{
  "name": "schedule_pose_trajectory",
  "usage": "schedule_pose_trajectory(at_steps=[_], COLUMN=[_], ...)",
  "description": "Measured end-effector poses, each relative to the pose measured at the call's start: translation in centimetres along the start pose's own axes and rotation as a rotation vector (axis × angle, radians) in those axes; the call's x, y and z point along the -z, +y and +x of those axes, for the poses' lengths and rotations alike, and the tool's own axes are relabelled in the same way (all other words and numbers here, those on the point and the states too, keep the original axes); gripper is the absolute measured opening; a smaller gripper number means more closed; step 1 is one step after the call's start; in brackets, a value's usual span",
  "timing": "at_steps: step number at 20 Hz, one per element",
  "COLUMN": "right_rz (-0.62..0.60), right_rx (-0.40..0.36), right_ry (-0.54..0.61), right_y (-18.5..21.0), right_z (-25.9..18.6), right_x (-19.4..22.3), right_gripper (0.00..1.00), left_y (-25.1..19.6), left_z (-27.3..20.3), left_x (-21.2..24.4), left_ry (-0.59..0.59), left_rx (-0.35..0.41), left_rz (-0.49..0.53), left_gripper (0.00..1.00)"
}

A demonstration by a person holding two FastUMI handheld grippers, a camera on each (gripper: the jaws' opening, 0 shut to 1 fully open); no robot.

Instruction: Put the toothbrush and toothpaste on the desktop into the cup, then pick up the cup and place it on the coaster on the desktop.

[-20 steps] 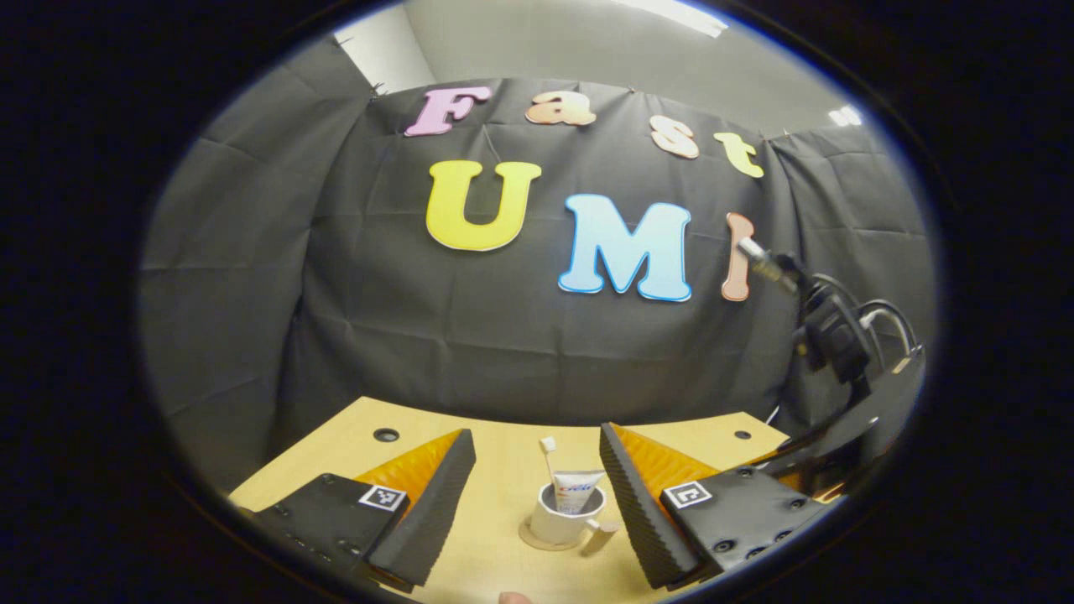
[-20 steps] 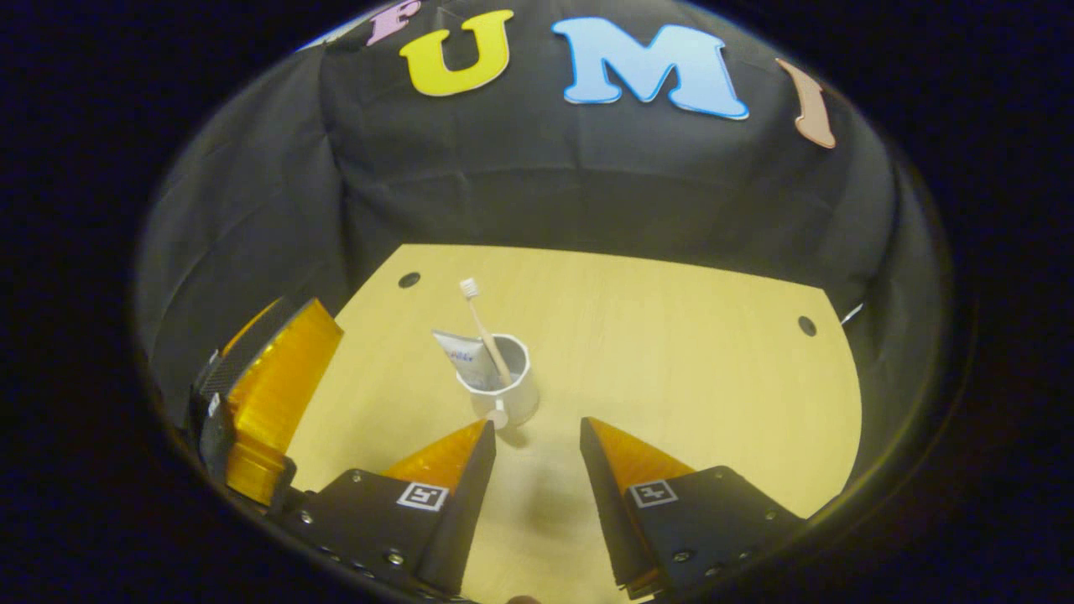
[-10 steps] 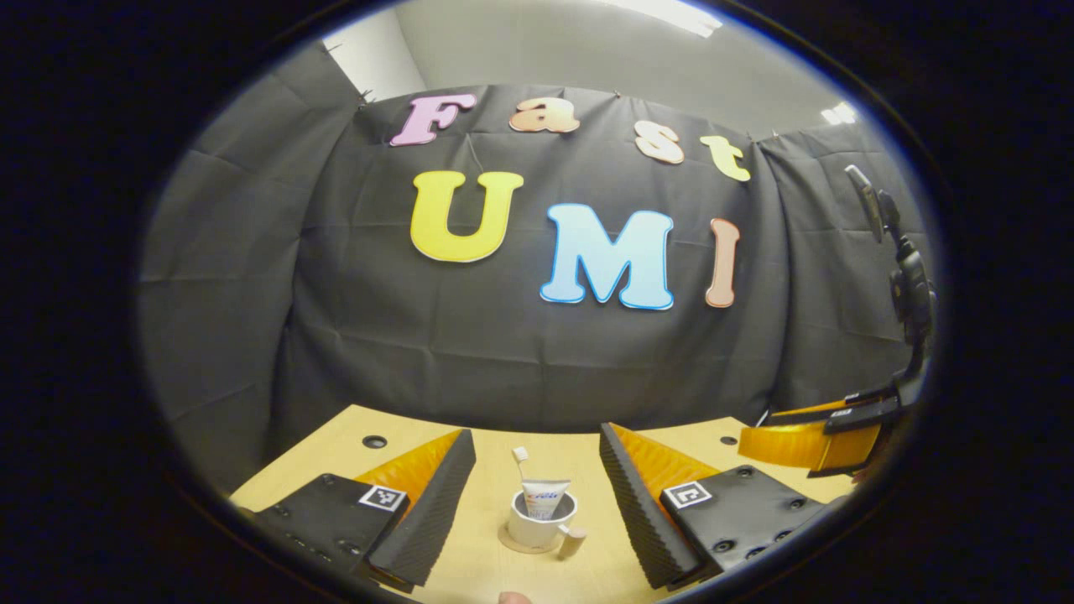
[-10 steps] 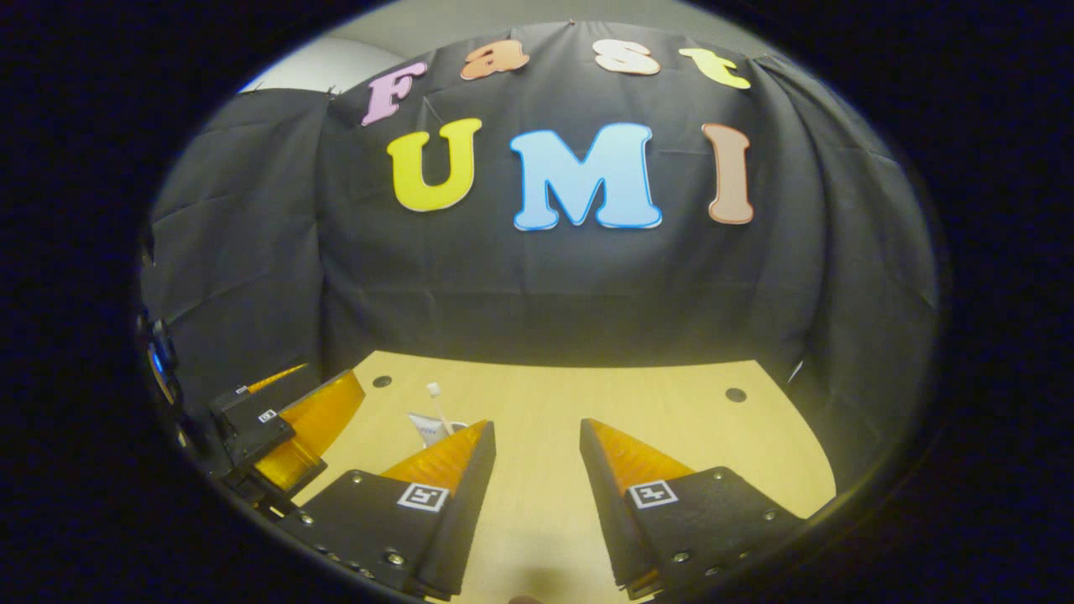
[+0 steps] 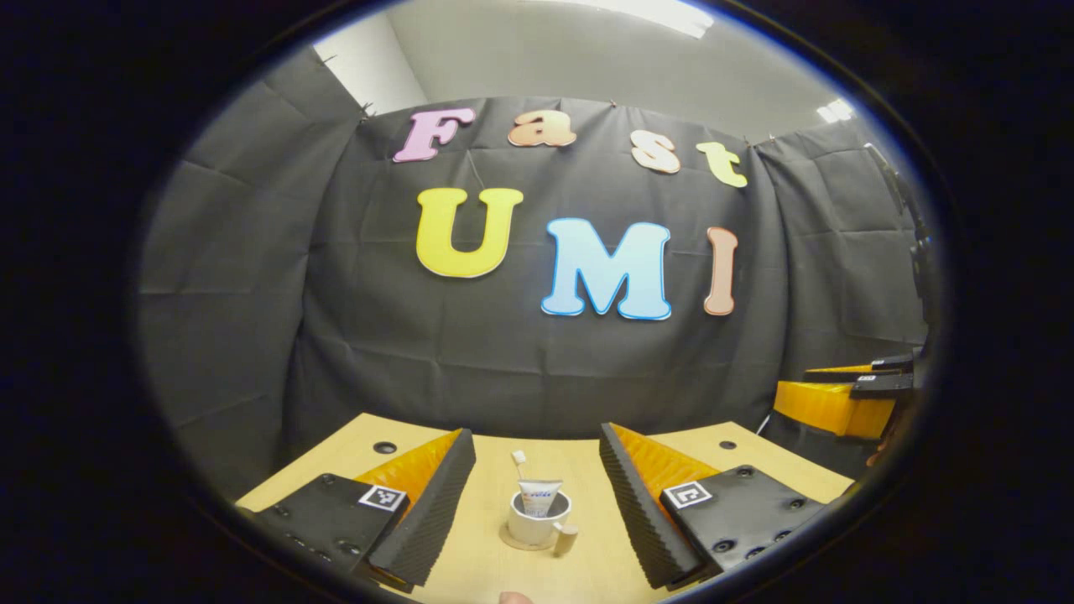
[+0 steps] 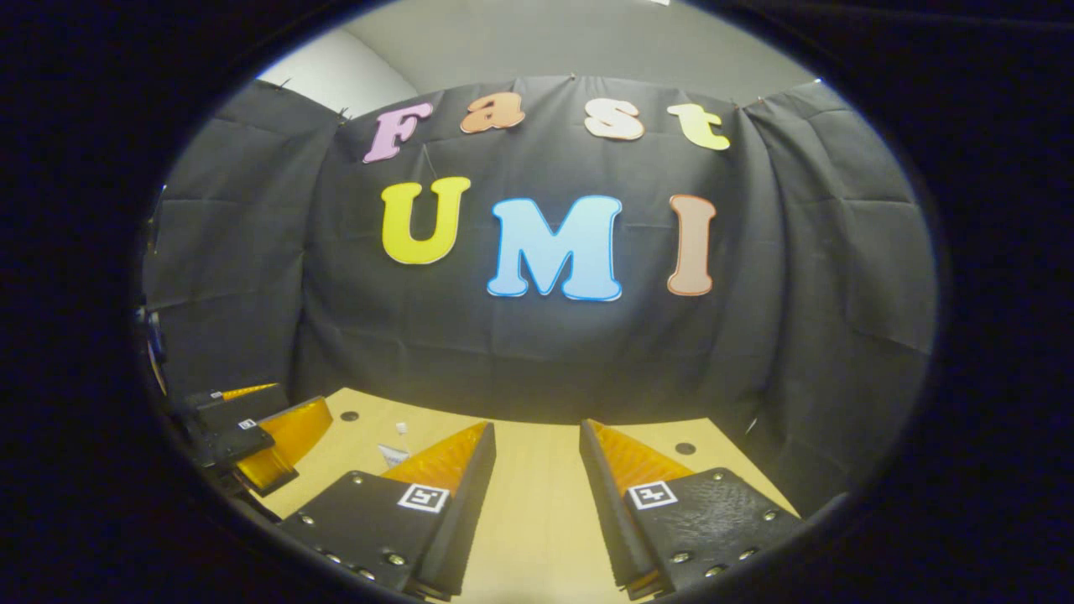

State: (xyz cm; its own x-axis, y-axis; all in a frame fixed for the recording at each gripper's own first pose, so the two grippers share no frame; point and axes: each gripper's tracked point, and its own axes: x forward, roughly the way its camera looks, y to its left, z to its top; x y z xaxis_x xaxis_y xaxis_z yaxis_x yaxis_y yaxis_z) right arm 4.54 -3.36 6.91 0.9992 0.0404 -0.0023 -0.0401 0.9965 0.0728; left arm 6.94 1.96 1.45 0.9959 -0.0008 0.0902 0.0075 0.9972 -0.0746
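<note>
A white cup [image 5: 537,527] with a wooden handle stands upright on a round coaster [image 5: 513,541] on the wooden desktop [image 5: 487,562]. The toothpaste tube [image 5: 539,497] and the toothbrush [image 5: 519,460] stick up out of the cup. My left gripper [image 5: 535,438] is open, drawn back from the cup, with nothing between its fingers. My right gripper [image 6: 535,428] is open too and holds nothing. In the right gripper view the toothbrush head [image 6: 402,428] and the toothpaste top [image 6: 390,455] peek out beside one finger, which hides the cup.
The right gripper [image 5: 839,394] hovers at the right edge of the left gripper view. The left gripper [image 6: 252,428] shows low at the left of the right gripper view. The desktop has small cable holes [image 5: 385,447] [image 6: 685,449] near its back corners, in front of the black cloth wall.
Both grippers have drawn back from the cup and tilted up. In the right gripper view the cup slid down and left behind a finger. The cup itself stayed on the coaster.
</note>
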Motion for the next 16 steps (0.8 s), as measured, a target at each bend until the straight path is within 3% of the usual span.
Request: schedule_pose_trajectory(at_steps=[16], right_rz=[-0.037], right_rx=[-0.018], right_ry=[-0.048], right_y=[0.5], right_z=[-2.9], right_x=[-0.7], right_gripper=[0.63], left_y=[-0.4], left_z=[-3.2], left_x=[-0.9], left_ry=[-0.029], left_rx=[-0.029], left_rz=[0.011], left_gripper=[0.95])
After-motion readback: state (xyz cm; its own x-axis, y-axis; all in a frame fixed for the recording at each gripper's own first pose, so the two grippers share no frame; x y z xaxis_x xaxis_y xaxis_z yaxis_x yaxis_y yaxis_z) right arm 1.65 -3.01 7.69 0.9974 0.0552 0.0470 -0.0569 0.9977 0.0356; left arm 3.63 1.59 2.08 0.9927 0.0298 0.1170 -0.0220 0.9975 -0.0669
